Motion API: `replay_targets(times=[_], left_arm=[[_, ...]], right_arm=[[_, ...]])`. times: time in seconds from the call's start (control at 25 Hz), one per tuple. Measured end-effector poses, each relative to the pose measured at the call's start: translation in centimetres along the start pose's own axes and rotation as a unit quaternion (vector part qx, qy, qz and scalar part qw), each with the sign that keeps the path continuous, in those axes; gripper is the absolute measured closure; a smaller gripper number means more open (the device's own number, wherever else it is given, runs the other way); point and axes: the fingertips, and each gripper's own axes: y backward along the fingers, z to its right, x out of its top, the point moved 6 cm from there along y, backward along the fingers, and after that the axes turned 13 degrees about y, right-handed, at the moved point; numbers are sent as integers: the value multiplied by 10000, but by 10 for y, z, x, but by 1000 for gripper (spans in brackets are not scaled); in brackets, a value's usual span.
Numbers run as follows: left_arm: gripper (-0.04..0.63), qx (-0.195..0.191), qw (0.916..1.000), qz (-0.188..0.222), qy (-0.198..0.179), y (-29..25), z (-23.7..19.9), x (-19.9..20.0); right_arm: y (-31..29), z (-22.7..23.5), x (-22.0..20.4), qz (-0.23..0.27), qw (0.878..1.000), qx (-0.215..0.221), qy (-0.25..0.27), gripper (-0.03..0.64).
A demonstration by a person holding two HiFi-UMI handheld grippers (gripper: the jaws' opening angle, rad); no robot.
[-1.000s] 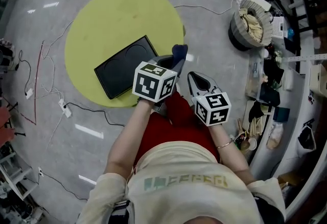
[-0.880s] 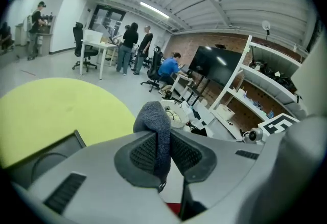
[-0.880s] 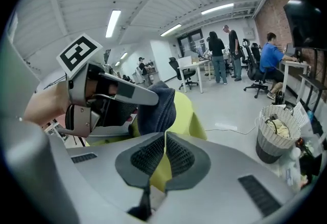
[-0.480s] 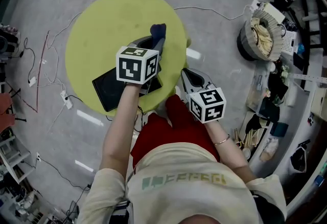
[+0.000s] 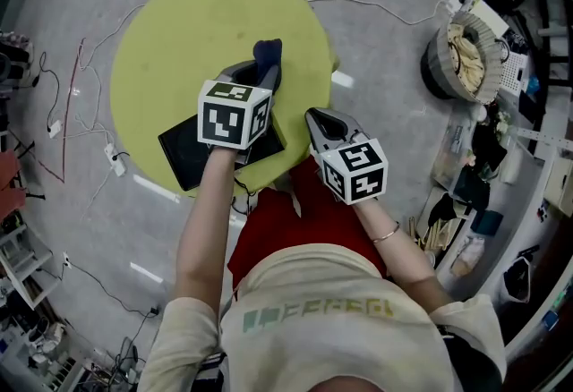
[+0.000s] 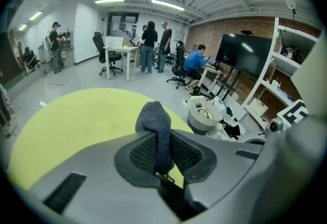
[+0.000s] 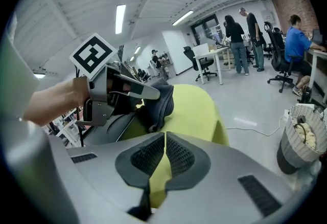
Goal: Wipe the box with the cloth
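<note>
Approach step, by the look of it: your left gripper (image 6: pixel 162 155) has its fingers (image 6: pixel 139 154) clamped on the cloth (image 6: pixel 153 116) over the bench (image 5: pixel 206 14), near the box (image 5: pixel 183 153), while the right gripper (image 7: pixel 164 152) is closed and empty; next, press the cloth down onto the box.

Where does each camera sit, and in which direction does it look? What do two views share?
Head view: on the person's head, facing steeply down at the yellow table, black box and both grippers; forearms and torso show.
Left gripper view: on the left gripper, looking along jaws shut on the cloth, across the table; no body shows.
Right gripper view: on the right gripper, jaws shut empty, facing the left gripper; a hand shows.
Shared: head and right gripper views both show the cloth held.
</note>
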Motion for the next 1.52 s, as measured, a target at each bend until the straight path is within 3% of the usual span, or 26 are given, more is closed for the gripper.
replay_targets(times=[0.4, 1.04, 1.52], left_arm=[[531, -235, 9992, -225, -243, 12, 18, -36], [531, -913, 9951, -198, -315, 49, 47, -90], [531, -1246, 9900, -260, -606, 82, 72, -128]], right_arm=[[10, -19, -17, -98, 9998, -146, 4, 578], [40, -69, -44, -109, 9981, -600, -21, 578], [65, -102, -62, -22, 9960, -889, -120, 578]])
